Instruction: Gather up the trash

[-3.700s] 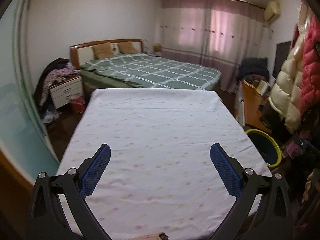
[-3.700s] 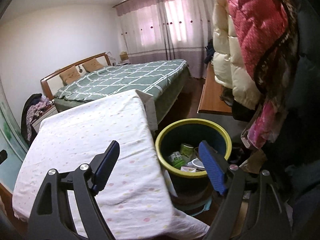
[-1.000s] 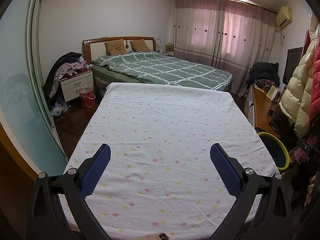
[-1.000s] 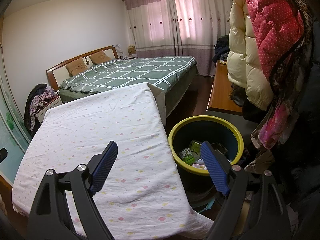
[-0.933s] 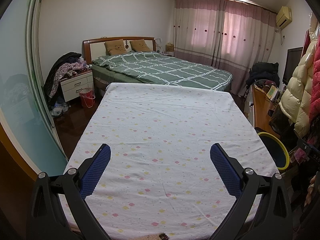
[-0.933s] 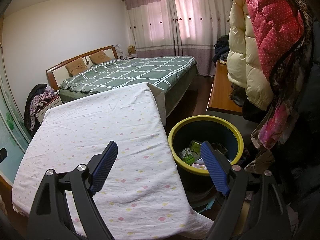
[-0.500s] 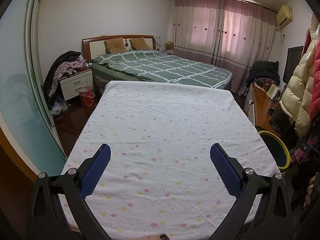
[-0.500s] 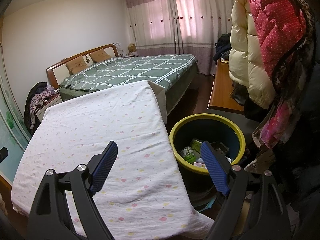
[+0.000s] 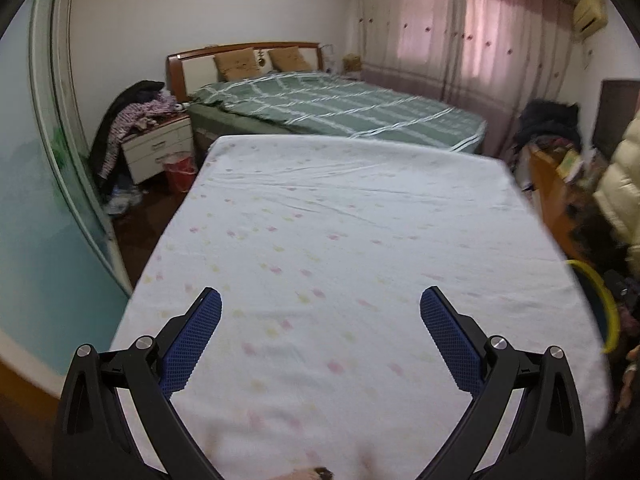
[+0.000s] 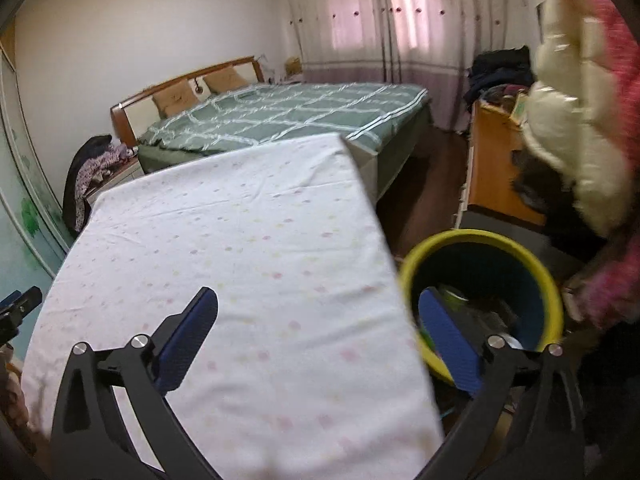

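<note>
Spread wide and holding nothing, my left gripper (image 9: 320,312) hangs over the near end of the spotted white sheet (image 9: 352,240) in its own camera's view, with the green checked bed (image 9: 332,108) beyond the sheet's far edge and only a sliver of the yellow-rimmed bin (image 9: 600,300) showing at the far right. Seen from the right wrist, my right gripper (image 10: 318,312) is just as wide open and empty, straddling the right edge of the sheet, its left finger over the cloth and its right finger (image 10: 448,344) in front of the bin (image 10: 480,240), which stands on the floor just beside the sheet and holds a few blurred bits of trash (image 10: 452,294).
</note>
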{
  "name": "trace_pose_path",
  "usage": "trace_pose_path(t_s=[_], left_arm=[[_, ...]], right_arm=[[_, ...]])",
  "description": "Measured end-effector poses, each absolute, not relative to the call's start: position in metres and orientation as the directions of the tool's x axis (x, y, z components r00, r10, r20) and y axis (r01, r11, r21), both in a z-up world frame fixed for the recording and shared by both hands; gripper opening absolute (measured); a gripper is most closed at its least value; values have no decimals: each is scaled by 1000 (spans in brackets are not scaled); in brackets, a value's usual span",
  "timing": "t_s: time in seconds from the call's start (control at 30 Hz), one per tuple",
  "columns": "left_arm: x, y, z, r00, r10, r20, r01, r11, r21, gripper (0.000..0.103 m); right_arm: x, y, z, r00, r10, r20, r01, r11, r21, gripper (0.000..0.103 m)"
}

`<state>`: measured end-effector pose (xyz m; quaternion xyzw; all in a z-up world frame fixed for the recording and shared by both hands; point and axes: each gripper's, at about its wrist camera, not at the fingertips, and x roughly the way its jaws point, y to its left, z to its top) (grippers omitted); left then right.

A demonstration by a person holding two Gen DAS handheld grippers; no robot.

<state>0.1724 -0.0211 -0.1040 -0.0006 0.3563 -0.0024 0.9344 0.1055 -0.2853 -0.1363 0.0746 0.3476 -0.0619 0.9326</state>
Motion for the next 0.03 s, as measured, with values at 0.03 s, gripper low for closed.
trace_pose_path(t_s=[0.03], left_arm=[[186,-20,-111,738,13,-675,-8,1000,11,98]], right_arm=[[105,-285,-136,751,-64,-658,167,981,96,96]])
